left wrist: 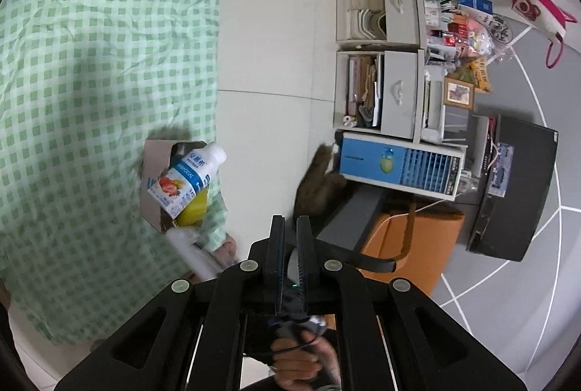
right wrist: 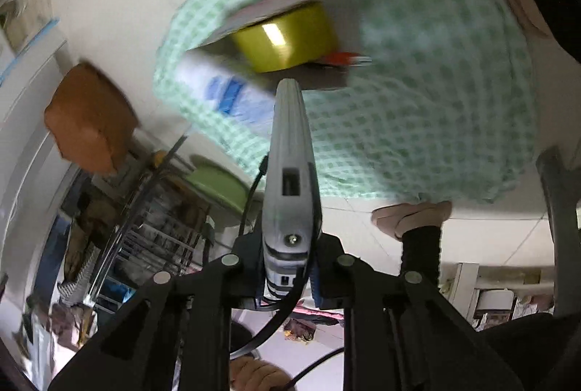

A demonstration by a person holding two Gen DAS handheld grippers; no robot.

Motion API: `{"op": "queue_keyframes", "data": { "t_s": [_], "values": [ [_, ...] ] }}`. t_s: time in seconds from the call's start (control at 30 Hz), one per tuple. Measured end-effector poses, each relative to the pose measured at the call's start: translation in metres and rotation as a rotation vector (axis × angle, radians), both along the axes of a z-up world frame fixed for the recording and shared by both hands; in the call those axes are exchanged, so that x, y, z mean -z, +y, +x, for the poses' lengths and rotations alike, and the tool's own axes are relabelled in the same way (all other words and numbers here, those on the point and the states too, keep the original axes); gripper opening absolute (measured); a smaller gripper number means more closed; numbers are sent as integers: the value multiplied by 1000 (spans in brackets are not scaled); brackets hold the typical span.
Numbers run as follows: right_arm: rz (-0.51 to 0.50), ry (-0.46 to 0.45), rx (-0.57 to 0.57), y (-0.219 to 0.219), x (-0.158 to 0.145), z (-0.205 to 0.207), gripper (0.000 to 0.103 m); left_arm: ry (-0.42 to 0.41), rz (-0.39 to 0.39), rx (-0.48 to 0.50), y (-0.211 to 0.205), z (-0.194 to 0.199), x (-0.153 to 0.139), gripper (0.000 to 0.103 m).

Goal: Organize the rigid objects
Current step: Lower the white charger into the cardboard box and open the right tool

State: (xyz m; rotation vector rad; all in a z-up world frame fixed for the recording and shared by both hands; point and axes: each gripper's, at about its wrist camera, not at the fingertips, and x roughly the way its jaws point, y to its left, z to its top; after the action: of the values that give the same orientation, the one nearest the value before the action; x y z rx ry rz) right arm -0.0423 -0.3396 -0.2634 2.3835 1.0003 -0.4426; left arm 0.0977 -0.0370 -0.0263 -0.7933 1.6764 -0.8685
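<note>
Right claw (right wrist: 290, 144) clamped on grey device (right wrist: 290, 173), stiff, smooth, hold mid-body; left claw (left wrist: 290, 227) near-shut, empty | box (left wrist: 156, 180) centre-left: bottle (left wrist: 189, 176) light, slippery

Each fisheye looks forward along its own tool: the left view faces down from well above the green checked cloth (left wrist: 90, 82) and floor, the right sits near it, and both share the cardboard box (left wrist: 154, 173).

Ahead-left of your left gripper (left wrist: 290, 227): box (left wrist: 156, 173) on the cloth (left wrist: 90, 82), bottle (left wrist: 189, 178) in it. Cabinet (left wrist: 381, 53) stands ahead-right. Your right gripper (right wrist: 290, 209) clamps a remote (right wrist: 290, 151) pointing at the tin (right wrist: 287, 38).
</note>
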Motion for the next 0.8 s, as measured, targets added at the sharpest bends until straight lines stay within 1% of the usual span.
{"op": "queue_keyframes", "data": {
  "t_s": [0.1,0.17,0.2,0.27,0.33,0.37,0.47,0.53,0.67,0.8],
  "values": [
    [-63,57,-126,1,8,-1,21,18,-5,-1,3,-1,4,4],
    [-130,62,-213,0,5,6,21,28,-11,-3,5,-1,6,4],
    [-179,64,-280,-2,2,10,21,30,-16,-5,7,-1,6,4],
    [-237,59,-366,-3,-5,20,21,30,-19,-8,8,-1,6,4],
    [-314,54,-477,-5,-15,32,20,29,-23,-12,10,1,4,4],
    [-374,56,-541,-5,-23,40,20,27,-25,-14,11,1,3,4],
    [-521,55,-677,-8,-41,56,20,14,-38,-19,12,1,-1,4],
    [-564,50,-720,-8,-45,62,20,10,-48,-19,13,1,-3,4],
    [-687,57,-850,-5,-44,75,20,8,-55,-20,14,1,-2,4],
    [-808,27,-975,6,-46,86,20,14,-63,-20,15,0,-1,3]
  ]
}}
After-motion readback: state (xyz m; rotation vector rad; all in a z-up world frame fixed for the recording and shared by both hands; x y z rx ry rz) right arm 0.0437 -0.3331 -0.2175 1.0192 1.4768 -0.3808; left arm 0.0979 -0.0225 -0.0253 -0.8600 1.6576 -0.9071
